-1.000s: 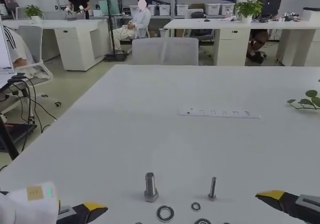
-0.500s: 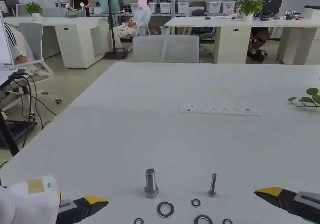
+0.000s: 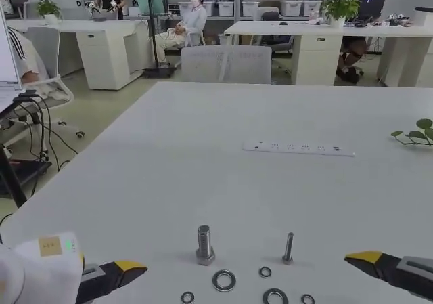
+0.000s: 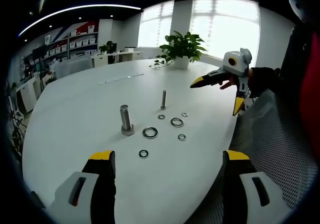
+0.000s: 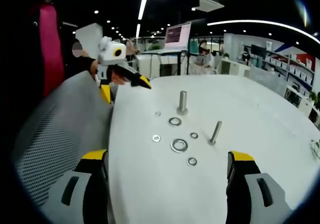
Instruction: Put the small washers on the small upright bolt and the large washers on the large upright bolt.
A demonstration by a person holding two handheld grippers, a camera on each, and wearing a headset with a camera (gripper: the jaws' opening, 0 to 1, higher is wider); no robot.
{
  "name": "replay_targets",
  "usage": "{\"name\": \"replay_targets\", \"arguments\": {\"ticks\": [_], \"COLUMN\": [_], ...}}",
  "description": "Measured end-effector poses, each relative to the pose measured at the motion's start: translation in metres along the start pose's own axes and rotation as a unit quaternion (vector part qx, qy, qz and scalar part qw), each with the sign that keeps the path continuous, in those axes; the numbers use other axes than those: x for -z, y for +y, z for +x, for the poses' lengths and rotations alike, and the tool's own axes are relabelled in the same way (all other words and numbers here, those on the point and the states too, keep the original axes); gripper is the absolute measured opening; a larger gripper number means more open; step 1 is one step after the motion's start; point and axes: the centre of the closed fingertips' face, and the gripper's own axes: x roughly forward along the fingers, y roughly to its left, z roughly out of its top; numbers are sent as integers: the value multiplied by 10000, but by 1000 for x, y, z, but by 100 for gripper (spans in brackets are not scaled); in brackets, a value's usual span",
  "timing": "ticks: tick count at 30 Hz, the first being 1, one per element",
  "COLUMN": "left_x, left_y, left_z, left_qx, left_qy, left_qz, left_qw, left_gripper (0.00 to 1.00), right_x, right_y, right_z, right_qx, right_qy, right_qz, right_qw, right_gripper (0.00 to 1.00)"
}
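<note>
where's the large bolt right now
In the head view the large upright bolt stands left of the small upright bolt, just beyond a large washer.

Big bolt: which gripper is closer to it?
Left. The left gripper is to the left of the big bolt; the right gripper is farther off, beyond the small bolt.
</note>
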Motion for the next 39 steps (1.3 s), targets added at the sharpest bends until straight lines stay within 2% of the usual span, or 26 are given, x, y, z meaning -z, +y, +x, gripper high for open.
{"name": "replay_targets", "arguments": {"ticks": [7, 17, 29, 39], "left_x": [0, -1, -4, -6], "left_y": [0, 2, 4, 7], "left_z": [0, 0, 0, -1], "left_qx": [-23, -61, -84, -120], "left_qy": [10, 8, -107, -218], "left_qz": [18, 20, -32, -83], "left_qw": [10000, 10000, 9999, 9997], "left_gripper": [89, 89, 88, 87], "right_x": [0, 1, -3, -7], "right_y": [2, -4, 1, 0], "right_z": [-1, -3, 8, 22], "right_qx": [-33, -37, -348, -626], "right_qy": [42, 177, 474, 815], "right_qz": [-19, -126, -371, -645], "right_qw": [10000, 9998, 9976, 9926], "right_gripper": [98, 96, 90, 86]}}
